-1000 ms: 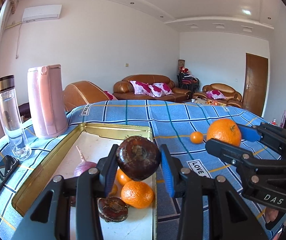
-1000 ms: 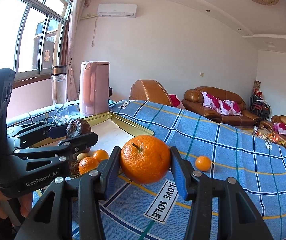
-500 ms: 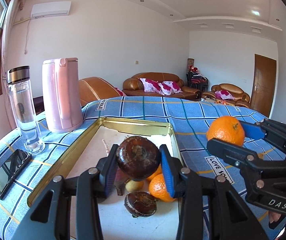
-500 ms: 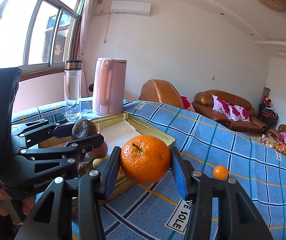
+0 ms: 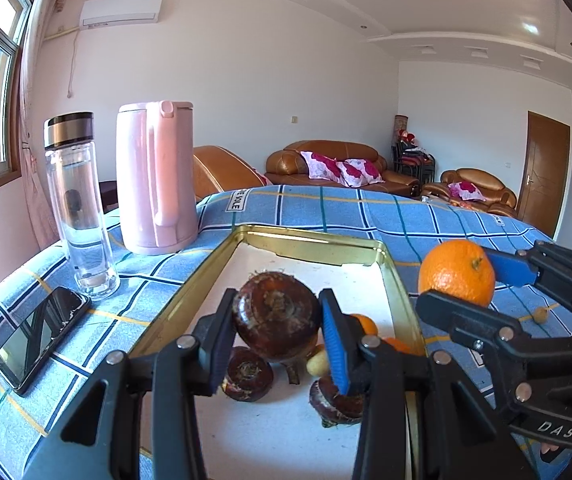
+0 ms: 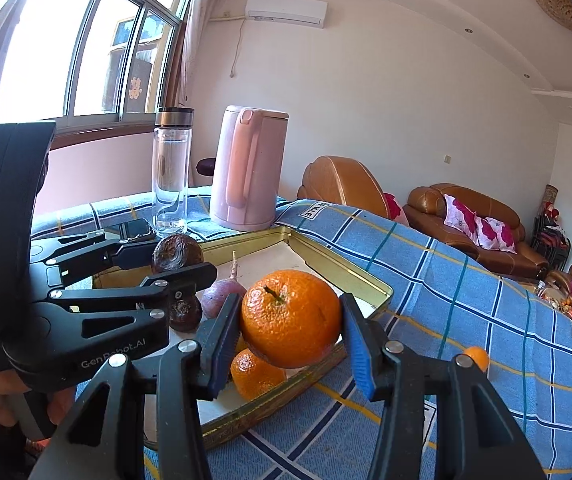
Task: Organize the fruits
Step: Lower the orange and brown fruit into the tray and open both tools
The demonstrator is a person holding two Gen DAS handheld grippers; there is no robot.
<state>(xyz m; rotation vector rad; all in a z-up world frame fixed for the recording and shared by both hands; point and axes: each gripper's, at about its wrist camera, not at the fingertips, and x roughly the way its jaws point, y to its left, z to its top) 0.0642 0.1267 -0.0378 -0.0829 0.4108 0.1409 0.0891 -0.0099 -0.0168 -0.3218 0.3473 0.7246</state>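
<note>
We carry both loads leftward: the left gripper now holds its water chestnut over the tray. The right gripper, at 3 o'clock, clamps the orange at the tray's edge; release is likely next.

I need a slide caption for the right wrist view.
Right hand-held gripper holds an orange above the gold tray's rim; left hand-held gripper carries a dark brown fruit.

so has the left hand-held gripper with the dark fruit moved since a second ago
Yes. The left hand-held gripper, shut on the dark fruit, has swung left: a second ago it sat over the gold tray's right edge, and now it is over the tray's middle, nearer the pink kettle.
</note>
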